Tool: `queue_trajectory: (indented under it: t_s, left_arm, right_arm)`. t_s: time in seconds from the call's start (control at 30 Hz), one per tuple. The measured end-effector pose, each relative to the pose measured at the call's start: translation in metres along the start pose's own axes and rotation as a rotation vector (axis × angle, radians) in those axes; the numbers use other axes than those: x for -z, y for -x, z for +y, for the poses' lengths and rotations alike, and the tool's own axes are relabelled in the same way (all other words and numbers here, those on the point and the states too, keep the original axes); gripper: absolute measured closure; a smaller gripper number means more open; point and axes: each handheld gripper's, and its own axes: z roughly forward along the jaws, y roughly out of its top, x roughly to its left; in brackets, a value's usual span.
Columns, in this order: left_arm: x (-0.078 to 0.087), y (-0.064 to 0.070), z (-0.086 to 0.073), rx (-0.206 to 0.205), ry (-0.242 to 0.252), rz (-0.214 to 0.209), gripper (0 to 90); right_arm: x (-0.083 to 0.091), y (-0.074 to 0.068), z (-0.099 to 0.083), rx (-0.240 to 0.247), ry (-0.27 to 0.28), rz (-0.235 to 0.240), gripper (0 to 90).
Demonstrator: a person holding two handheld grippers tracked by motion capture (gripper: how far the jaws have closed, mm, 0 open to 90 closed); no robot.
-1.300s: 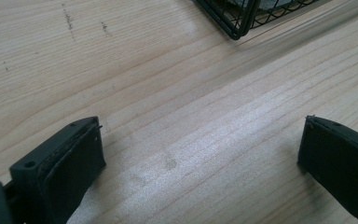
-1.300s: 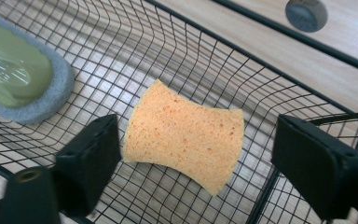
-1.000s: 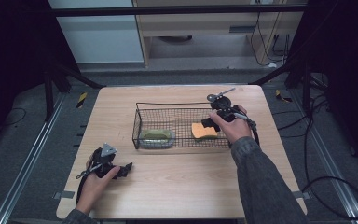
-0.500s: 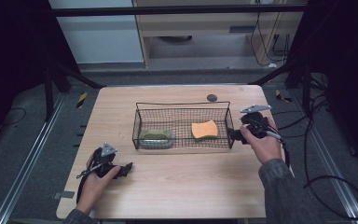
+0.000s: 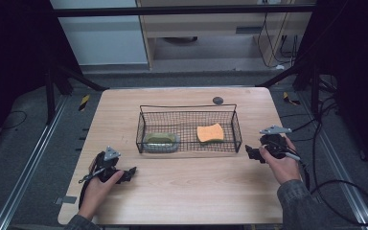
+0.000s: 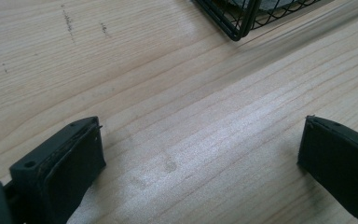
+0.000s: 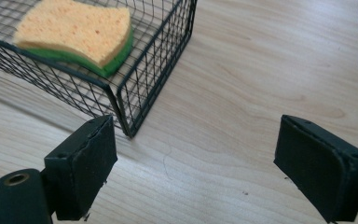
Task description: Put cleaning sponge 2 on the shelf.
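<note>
- Left gripper point(image 5: 130, 171): resting on table point(image 5: 182, 196) near the front-left edge, unmoved over the last second; jaws wide apart, empty.
- Wire basket point(image 5: 189, 107): mid-table; holds a green pad point(image 5: 160, 139) at left.
- Sponge point(image 5: 210, 132): orange over green, lying flat in the basket's right end, released there.
- Right gripper point(image 5: 247, 152): withdrawn from over the basket to the table beside its right end; jaws wide, empty. Placement judged complete.

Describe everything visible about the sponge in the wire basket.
The orange sponge with a green scouring layer underneath has wavy, curved sides and a porous top. It lies flat, orange side up, on the floor of the black wire-mesh basket, in its right half. Nothing else touches it; the right tongs stand open outside the basket's corner.
</note>
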Motion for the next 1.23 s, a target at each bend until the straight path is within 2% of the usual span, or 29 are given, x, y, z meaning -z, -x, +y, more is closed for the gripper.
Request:
queue_trajectory:
  t_s: [0.3,0.57,0.73,0.83,0.93,1.23]
  left_arm:
    - [0.000,0.000,0.000,0.000,0.000,0.000,0.0]
    - [0.000,0.000,0.000,-0.002,0.001,0.001,0.0]
    - [0.000,0.000,0.000,-0.004,-0.001,0.001,0.0]
    - [0.000,0.000,0.000,-0.003,-0.001,0.001,0.0]
    - [0.000,0.000,0.000,-0.004,-0.001,0.002,0.0]
    - [-0.001,-0.001,0.001,-0.003,-0.001,-0.002,0.0]
  right_arm:
    - [-0.028,0.005,-0.025,-0.041,-0.040,-0.005,13.5]
    - [-0.045,0.015,-0.039,-0.134,-0.047,-0.013,11.8]
    - [-0.050,0.018,-0.045,-0.184,-0.020,-0.015,10.9]
    - [-0.051,0.018,-0.047,-0.182,-0.005,-0.040,10.1]
    - [-0.053,0.018,-0.048,-0.159,-0.008,-0.060,6.6]
    - [-0.054,0.014,-0.047,-0.182,-0.024,-0.082,1.8]
